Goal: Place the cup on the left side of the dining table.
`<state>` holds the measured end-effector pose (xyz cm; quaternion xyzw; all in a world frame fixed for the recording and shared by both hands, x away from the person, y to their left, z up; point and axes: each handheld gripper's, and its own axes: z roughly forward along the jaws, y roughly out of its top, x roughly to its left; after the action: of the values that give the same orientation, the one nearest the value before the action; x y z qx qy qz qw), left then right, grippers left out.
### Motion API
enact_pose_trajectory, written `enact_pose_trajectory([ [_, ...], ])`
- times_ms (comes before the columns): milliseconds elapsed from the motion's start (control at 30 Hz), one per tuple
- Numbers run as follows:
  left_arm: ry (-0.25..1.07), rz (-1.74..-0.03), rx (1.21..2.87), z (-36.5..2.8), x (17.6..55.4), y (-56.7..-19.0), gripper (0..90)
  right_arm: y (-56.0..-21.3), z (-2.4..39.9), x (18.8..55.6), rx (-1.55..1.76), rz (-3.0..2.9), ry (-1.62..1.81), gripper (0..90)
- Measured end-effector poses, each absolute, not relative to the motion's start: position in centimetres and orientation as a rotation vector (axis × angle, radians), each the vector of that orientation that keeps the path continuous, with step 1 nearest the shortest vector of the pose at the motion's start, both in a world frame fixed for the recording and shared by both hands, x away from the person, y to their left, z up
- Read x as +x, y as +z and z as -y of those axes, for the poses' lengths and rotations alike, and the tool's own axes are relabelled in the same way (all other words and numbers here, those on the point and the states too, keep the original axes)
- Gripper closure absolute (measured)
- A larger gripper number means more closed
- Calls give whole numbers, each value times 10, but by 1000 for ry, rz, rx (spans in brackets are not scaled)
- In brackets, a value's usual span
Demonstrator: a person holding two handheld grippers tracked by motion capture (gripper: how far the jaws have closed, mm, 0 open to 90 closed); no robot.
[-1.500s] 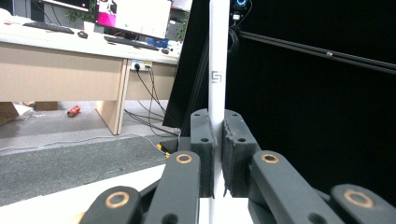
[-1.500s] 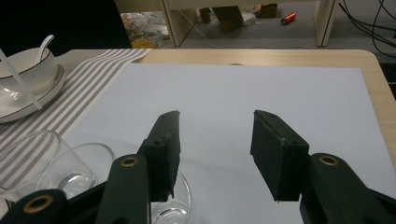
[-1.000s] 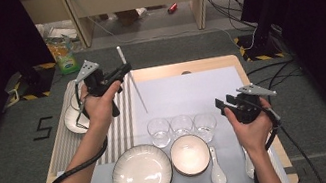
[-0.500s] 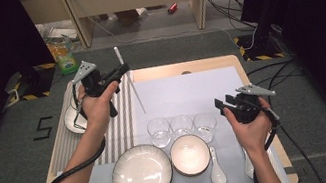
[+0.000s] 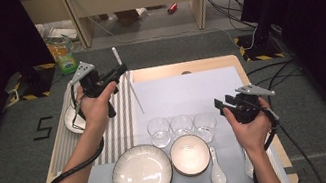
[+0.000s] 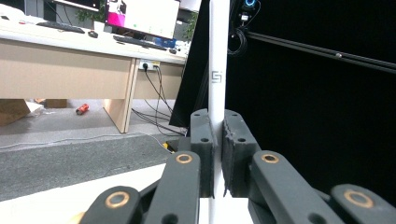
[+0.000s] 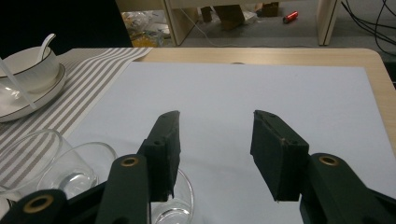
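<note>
currently we've got the left gripper [image 5: 115,74] clamped tight on a long white chopstick [image 5: 128,82], pinched near its upper part so the lower tip hangs down over the edge of the white mat [image 5: 186,92]. in the left gripper view the chopstick [image 6: 218,84] stands upright between the two pads [image 6: 203,140], which press on it from both sides. we judge the steep hold is there so we can aim the tip before setting it down somewhere in the place setting.

the right gripper [image 5: 227,104] hangs over the right side of the desk [image 5: 182,68], jaws spread wide with nothing between them; the right gripper view shows bare mat past them. it looks parked, ready to help or take the next piece.

layout reads as a table setting: tableware lined up along the near side, striped runner [image 5: 121,124] on the left.

counts:
- chopsticks: one we can see, in the left gripper
- glasses [image 5: 182,127]: three, in a row, close together, just beyond the bowl
- large plate [image 5: 142,174]: one, near edge
- bowl [image 5: 190,154]: one, just right of the plate
- white spoon [image 5: 216,171]: one lying right of the bowl
- cup with saucer [image 7: 28,74]: one at the far left on the runner, with a second spoon standing in it
- something pale by the right forearm, too hidden to name
</note>
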<state>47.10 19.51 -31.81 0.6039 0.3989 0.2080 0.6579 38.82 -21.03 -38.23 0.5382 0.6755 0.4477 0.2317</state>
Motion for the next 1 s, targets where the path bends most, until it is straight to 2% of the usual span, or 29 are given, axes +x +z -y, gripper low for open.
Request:
enact_pose_trajectory([
  [1000, 487, -926, 1365, -207, 470, -323, 839, -383, 211, 388, 1475, -1854, 1235, 523],
])
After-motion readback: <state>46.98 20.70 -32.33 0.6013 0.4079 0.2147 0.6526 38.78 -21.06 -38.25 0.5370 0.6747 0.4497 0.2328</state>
